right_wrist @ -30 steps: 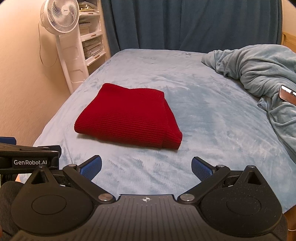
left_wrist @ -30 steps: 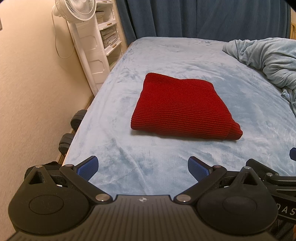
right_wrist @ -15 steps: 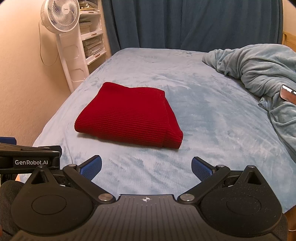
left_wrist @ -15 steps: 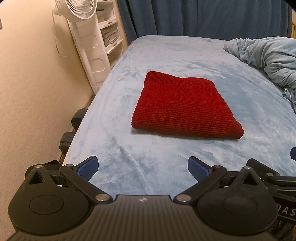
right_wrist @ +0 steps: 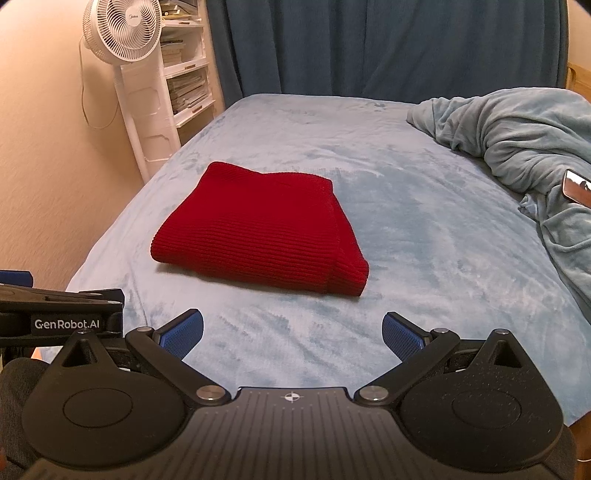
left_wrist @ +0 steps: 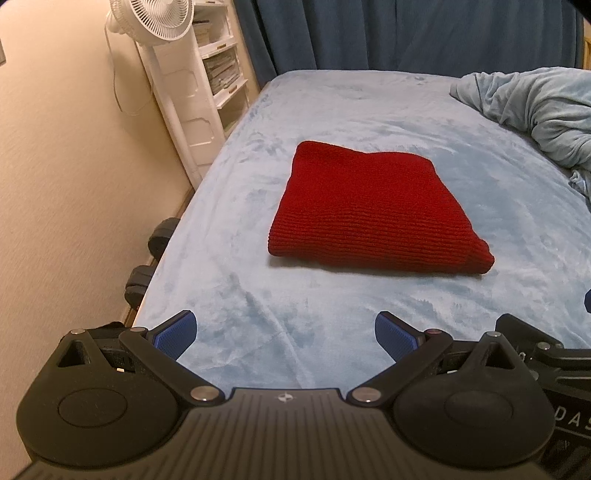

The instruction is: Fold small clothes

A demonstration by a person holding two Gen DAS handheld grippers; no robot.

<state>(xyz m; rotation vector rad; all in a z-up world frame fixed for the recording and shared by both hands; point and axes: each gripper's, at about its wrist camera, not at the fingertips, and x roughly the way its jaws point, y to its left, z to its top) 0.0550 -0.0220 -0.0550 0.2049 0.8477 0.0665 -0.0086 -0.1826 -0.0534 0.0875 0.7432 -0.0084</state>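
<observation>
A red knitted garment lies folded into a flat rectangle on the light blue bed. It also shows in the right wrist view. My left gripper is open and empty, held above the bed's near edge, well short of the garment. My right gripper is open and empty too, at the same near edge, beside the left one. Part of the left gripper shows at the left of the right wrist view.
A crumpled light blue blanket is heaped at the bed's right side, with a phone on it. A white fan and white shelves stand left of the bed. Dumbbells lie on the floor. A dark blue curtain hangs behind.
Both grippers have drifted very slightly back from the garment. The garment has not moved and both grippers stay open.
</observation>
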